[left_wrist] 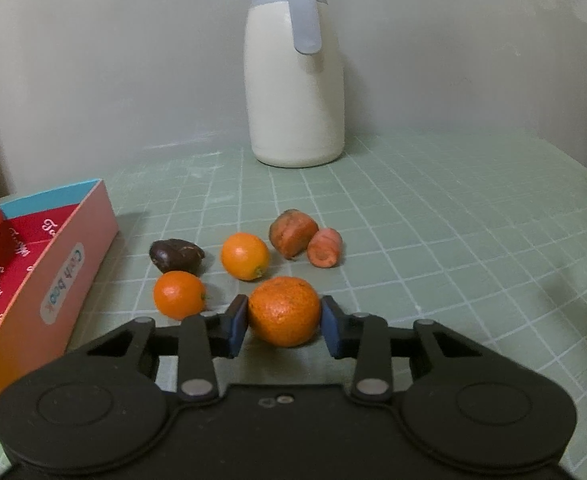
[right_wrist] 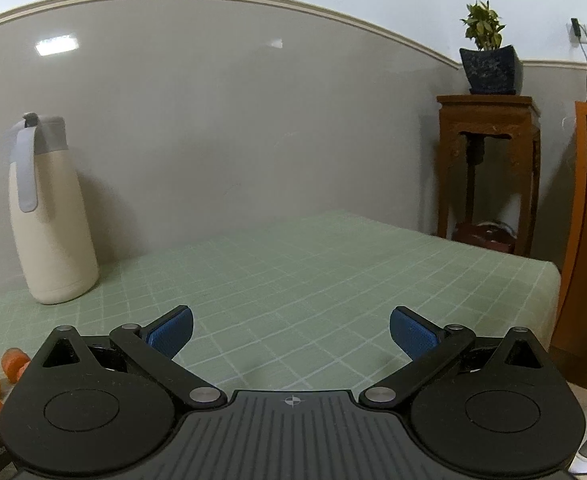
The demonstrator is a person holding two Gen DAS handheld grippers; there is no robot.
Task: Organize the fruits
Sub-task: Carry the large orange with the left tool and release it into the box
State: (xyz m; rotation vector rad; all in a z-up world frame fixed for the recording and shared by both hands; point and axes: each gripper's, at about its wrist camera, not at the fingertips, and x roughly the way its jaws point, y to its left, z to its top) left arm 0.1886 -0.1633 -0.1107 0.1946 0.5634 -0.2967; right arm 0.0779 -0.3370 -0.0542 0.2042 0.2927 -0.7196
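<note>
STEP: grasp mandarin point(left_wrist: 283, 311) on green grid mat point(left_wrist: 433, 248) | LEFT GRIPPER point(left_wrist: 284, 320): pads touching both sides of fruit, clamped | RIGHT GRIPPER point(right_wrist: 291, 332): spread wide, empty | ADVICE: squeeze lightly, lift straight, carry to red box point(left_wrist: 59, 252) on the left.

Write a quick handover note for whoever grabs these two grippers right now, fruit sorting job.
Left gripper: pads on both sides of the big orange, which sits on the green mat.
Right gripper: open, empty, over bare mat.
Box: open, left of the fruit; no fruit seen in the visible part.
On the mat: two small oranges, a dark fruit, two reddish pieces.
Done: nothing clearly sorted.
Left: lift the big orange, then sort the rest, probably into the box.
</note>
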